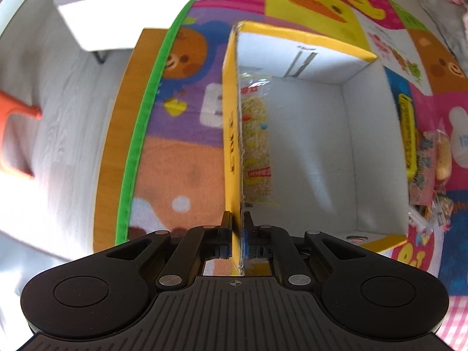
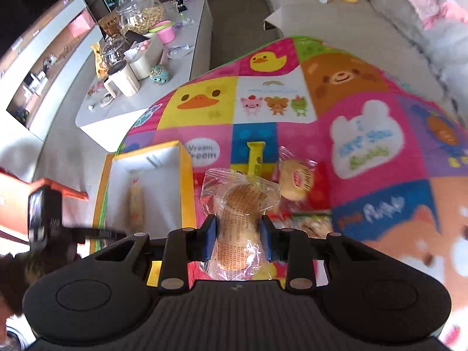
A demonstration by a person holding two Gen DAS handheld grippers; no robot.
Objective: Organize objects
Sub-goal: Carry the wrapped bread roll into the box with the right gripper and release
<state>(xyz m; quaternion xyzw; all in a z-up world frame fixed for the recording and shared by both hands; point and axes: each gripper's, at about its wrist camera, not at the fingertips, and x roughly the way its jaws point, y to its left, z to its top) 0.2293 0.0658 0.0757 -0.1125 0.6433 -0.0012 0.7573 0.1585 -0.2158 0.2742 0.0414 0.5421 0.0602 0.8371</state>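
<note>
Two yellow walls of the open cardboard box (image 1: 304,41) frame a mostly bare white floor, with a noodle packet (image 1: 257,143) lying flat along the left wall and open room to its right. The box sits on a cartoon play mat (image 2: 365,122) whose green border runs just inside a wooden edge. Outside the box's right wall lie a yellow stick pack (image 2: 255,158) and other wrapped snacks, close together. The left gripper (image 1: 237,234) is clamped tight on the box's near left wall, one finger on each side. The right gripper (image 2: 238,239) pinches a clear-wrapped brown pastry (image 2: 241,204) between its blue pads, held above the mat just right of the box.
</note>
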